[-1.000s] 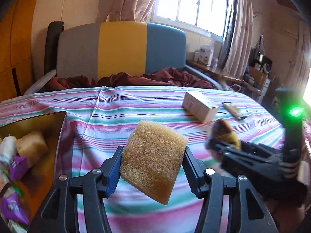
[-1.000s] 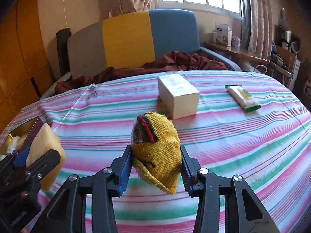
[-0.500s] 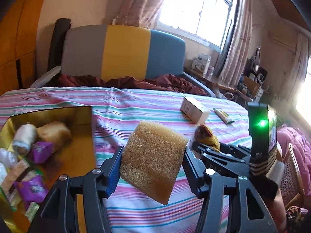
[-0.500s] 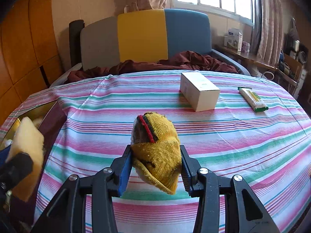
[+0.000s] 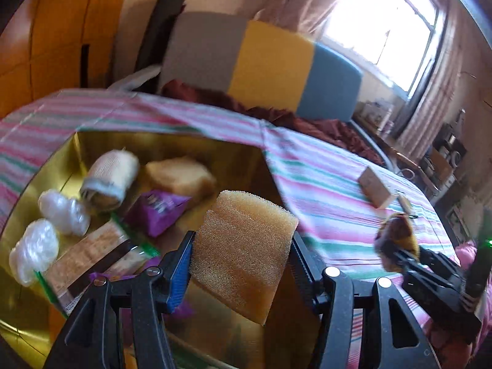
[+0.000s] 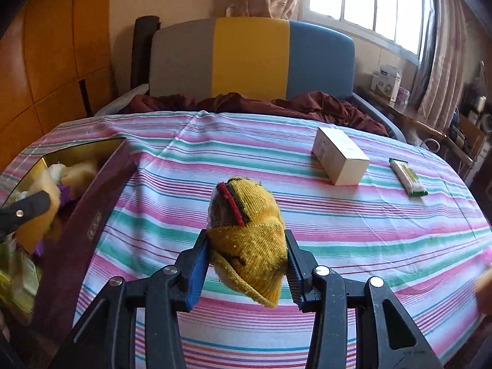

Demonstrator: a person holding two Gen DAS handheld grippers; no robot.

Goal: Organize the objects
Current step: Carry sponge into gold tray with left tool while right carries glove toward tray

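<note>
Covering the tabletop, a striped cloth (image 6: 276, 166) carries a gold-lined box (image 5: 172, 144) at its left edge, filled with a bandage roll (image 5: 110, 178), a purple packet (image 5: 156, 212), a sponge piece and wrapped snacks. Near the far right corner sit a white carton (image 6: 341, 160) and a green-edged bar (image 6: 407, 176). Over the box, the left claw (image 5: 241, 261) is clamped on a tan sponge (image 5: 243, 252). Above the cloth's middle, the right claw (image 6: 247, 264) is closed on a yellow sock (image 6: 249, 236).
</note>
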